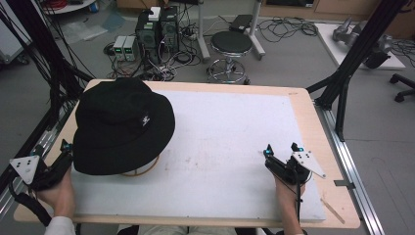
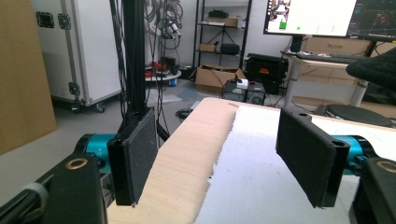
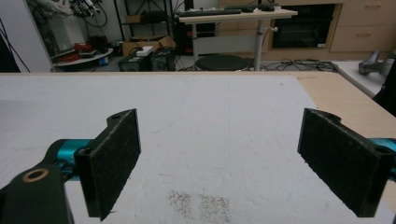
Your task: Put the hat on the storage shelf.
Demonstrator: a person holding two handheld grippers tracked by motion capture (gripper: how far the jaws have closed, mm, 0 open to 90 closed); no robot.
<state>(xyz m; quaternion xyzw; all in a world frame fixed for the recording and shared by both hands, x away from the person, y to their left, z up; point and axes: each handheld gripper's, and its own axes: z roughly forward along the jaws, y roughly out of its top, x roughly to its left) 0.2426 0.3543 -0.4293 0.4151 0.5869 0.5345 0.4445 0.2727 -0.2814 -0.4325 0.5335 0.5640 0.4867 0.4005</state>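
Note:
A black bucket hat (image 1: 122,122) rests on a wooden ring (image 1: 143,171) on the left part of the white mat (image 1: 230,132). My left gripper (image 1: 66,149) is at the table's left edge, just beside the hat's brim. In the left gripper view the left gripper (image 2: 224,158) is open with nothing between its jaws, straddling the mat's edge (image 2: 252,154), and the hat brim (image 2: 376,70) shows at the right. My right gripper (image 1: 281,149) rests low on the mat's right part, far from the hat. The right gripper (image 3: 219,163) is open and holds nothing.
The wooden table (image 1: 306,112) shows a bare strip around the mat. Black frame posts (image 1: 342,73) rise at its right and left. A stool (image 1: 231,45) and computer boxes (image 1: 156,32) with cables stand on the floor beyond. A thin wooden stick (image 1: 335,210) lies at the front right corner.

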